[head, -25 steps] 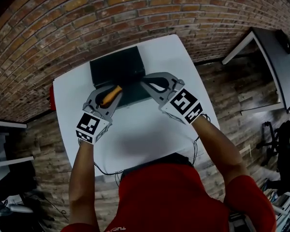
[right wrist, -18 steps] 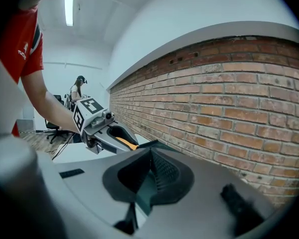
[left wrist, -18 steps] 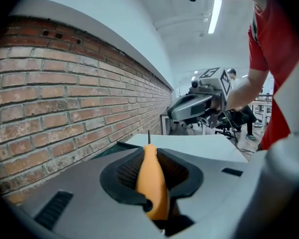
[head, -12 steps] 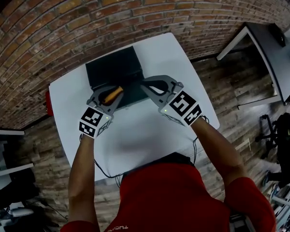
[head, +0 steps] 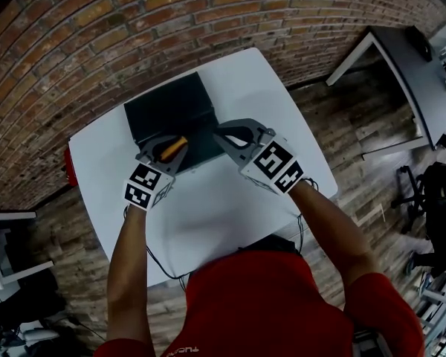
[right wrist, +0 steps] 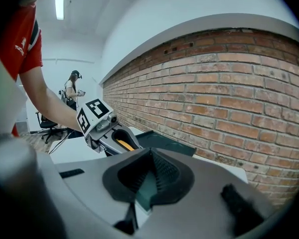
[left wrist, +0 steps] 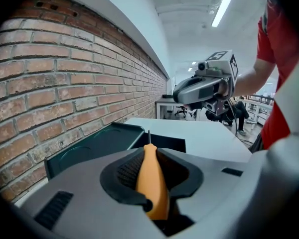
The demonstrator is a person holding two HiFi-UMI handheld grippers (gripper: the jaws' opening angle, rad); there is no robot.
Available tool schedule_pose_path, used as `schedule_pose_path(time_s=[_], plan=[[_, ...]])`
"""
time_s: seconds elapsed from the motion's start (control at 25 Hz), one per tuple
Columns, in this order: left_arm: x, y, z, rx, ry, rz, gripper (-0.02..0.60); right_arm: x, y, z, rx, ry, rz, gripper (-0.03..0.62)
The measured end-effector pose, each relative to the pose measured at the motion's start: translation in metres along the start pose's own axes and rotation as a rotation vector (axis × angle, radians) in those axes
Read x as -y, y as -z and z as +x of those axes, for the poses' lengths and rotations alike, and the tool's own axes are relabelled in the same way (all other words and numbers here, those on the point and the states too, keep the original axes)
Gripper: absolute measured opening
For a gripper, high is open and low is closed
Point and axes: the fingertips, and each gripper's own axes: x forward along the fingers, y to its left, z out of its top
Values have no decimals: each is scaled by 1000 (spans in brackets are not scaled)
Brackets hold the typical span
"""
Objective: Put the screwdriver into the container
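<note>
Screwdriver (left wrist: 152,183) sits clamped in our left gripper (head: 167,143); our right gripper (right wrist: 149,156) is pinched together, empty. We should lower it inside the container (head: 163,106) before releasing.

Rough brick wall (head: 97,43), smooth matt table (head: 208,214), smooth orange plastic screwdriver handle (left wrist: 152,183)

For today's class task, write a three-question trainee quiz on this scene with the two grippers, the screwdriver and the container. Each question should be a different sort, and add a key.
1. Multiple choice: the handle of the screwdriver is A blue, B orange, C green.
2. True or false: the right gripper holds the screwdriver.
3. Fill in: the dark container stands on a white ___.

Key
1. B.
2. False: the left gripper is shut on it.
3. table.
</note>
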Motion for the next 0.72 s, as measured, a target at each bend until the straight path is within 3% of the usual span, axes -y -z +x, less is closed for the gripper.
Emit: schedule_pose_path(time_s=[0.72], plan=[[-14,29,35,-199,67,-6,89,6,22,27,-60,-4,55,31]])
